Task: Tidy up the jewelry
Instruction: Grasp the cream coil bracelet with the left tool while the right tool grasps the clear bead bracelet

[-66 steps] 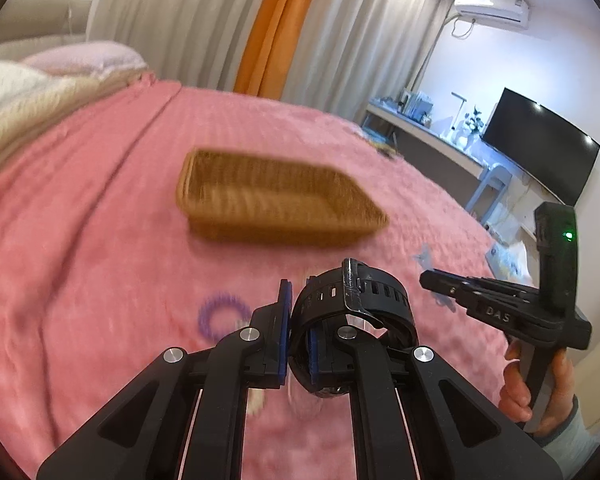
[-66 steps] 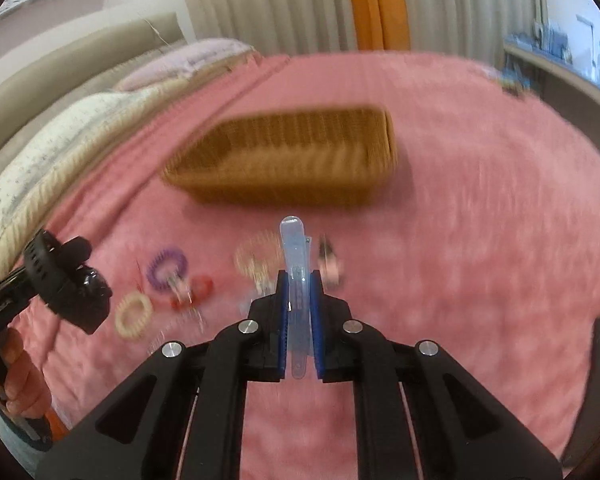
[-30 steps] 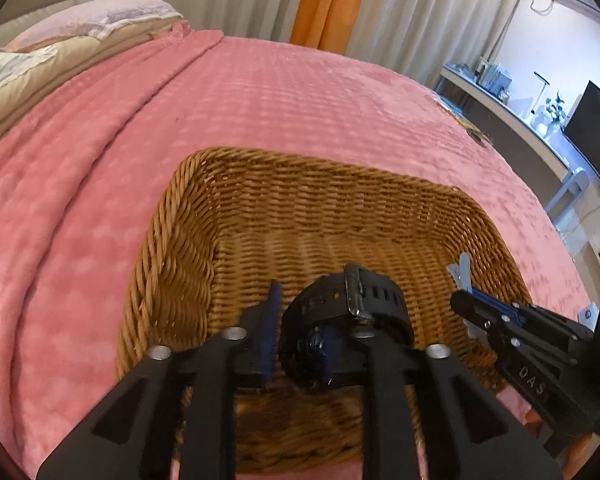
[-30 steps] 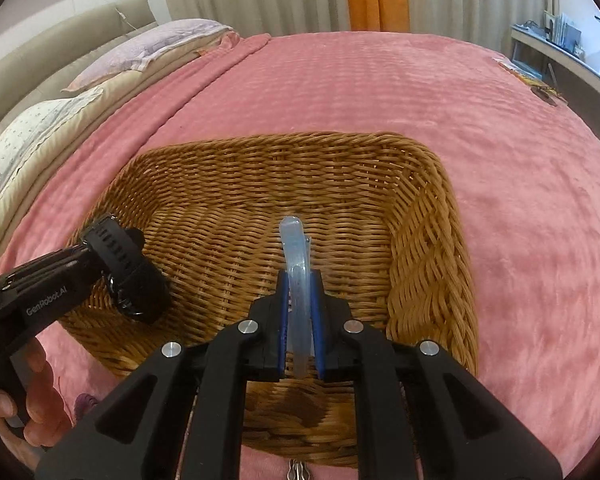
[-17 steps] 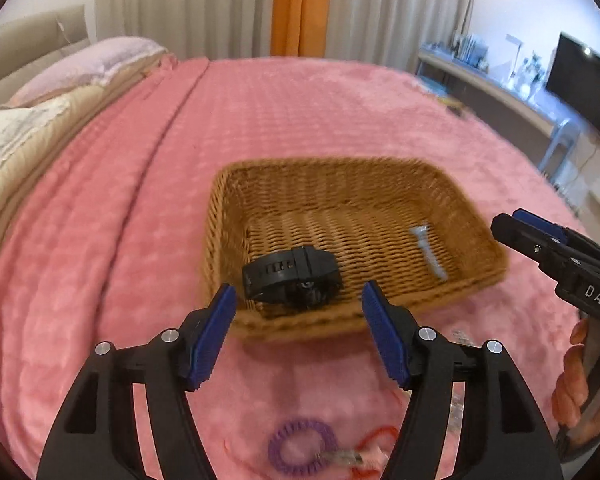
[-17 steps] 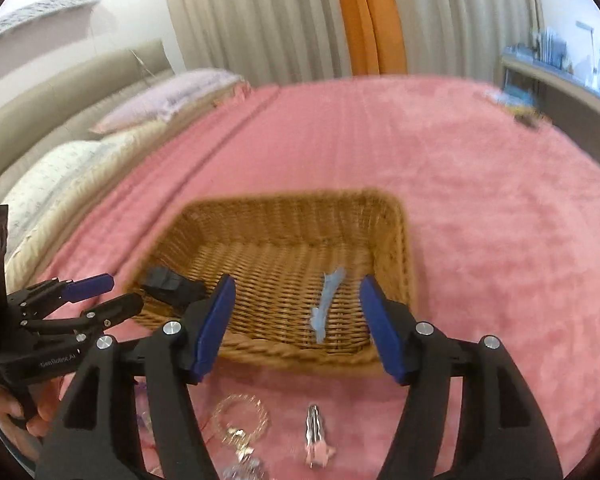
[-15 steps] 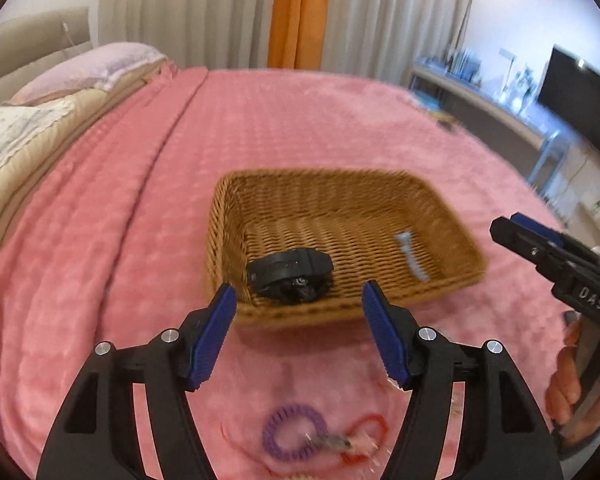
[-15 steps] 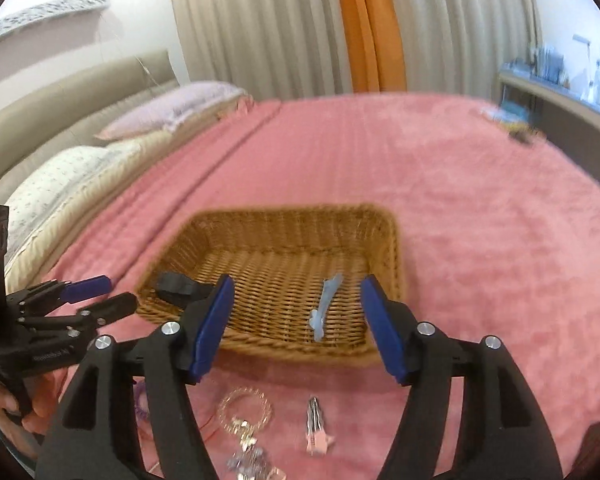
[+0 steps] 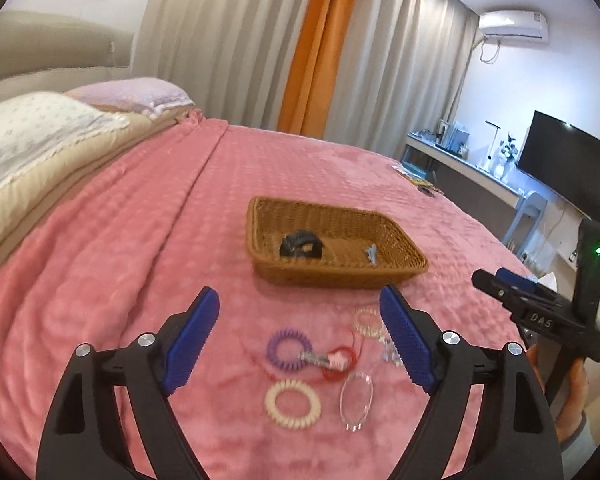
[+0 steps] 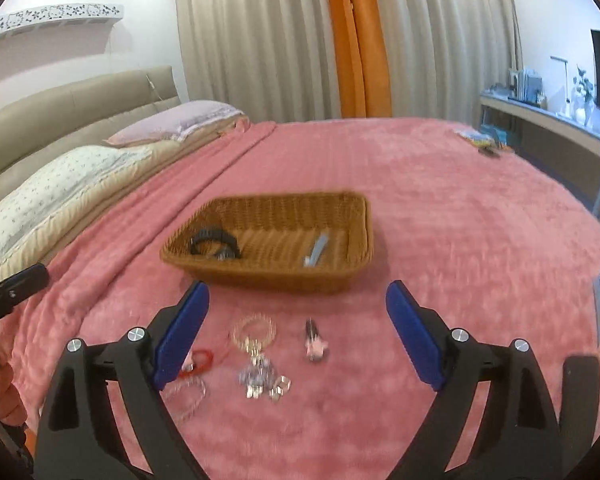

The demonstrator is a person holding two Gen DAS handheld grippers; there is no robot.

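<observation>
A wicker basket [image 9: 416,264] [image 10: 364,216] sits on the pink bedspread. Inside lie a black watch [image 9: 301,244] [image 10: 214,243] and a light blue hair clip [image 9: 371,253] [image 10: 316,254]. My left gripper [image 9: 300,340] is open and empty above loose pieces: a purple coil tie [image 9: 289,350], a cream coil tie [image 9: 292,399], a red ring [image 9: 339,362], a clear bangle [image 9: 356,400] and a beaded bracelet [image 9: 367,321]. My right gripper [image 10: 296,336] is open and empty above a beaded bracelet [image 10: 254,330], a pink clip [image 10: 314,340] and silver charms [image 10: 260,378].
Pillows [image 9: 40,136] and a padded headboard [image 10: 60,108] lie at the left. A desk with a TV [image 9: 560,168] stands at the right, curtains [image 10: 340,40] behind. Small items [image 10: 480,140] lie at the far right of the bed.
Both grippers carried the watch and the blue clip into the basket, opened and let them go. Both have since drawn back and now hang over the loose jewelry.
</observation>
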